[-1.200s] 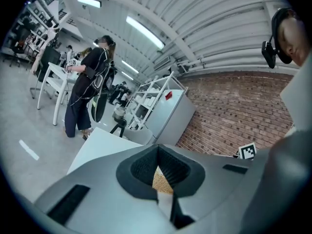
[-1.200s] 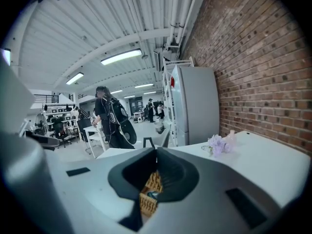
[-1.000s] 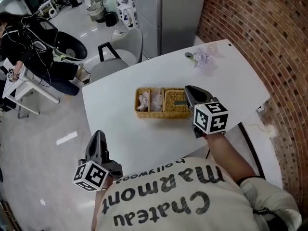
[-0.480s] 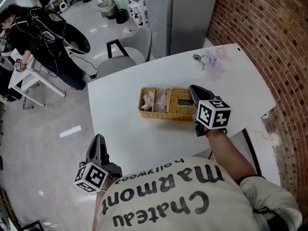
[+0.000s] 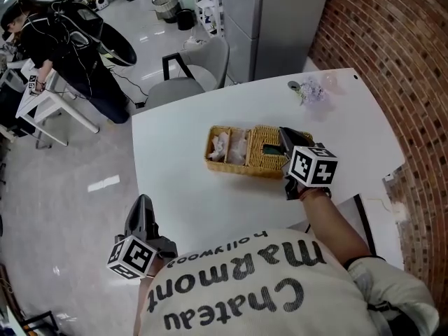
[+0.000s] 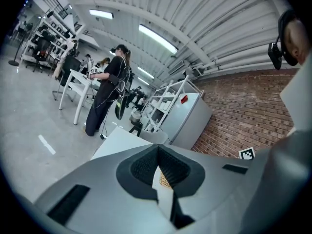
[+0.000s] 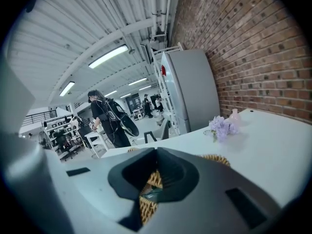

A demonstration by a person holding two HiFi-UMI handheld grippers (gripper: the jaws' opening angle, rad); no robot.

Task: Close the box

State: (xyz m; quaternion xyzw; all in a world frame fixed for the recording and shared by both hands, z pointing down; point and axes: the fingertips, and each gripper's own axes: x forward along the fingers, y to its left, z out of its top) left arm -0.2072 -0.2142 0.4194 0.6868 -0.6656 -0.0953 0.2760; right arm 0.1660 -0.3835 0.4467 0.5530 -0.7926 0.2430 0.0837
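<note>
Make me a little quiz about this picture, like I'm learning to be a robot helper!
1. True or false: the wicker box stands on the floor.
2. Pick one: which hand-held gripper is closer to the box? A) the left one B) the right one C) both are equally close
3. Fill the gap: the flowers at the far side of the white table are ___ in colour.

Key:
1. False. It stands on the table.
2. B. The right hand-held gripper is at the box's right end.
3. Purple.
</note>
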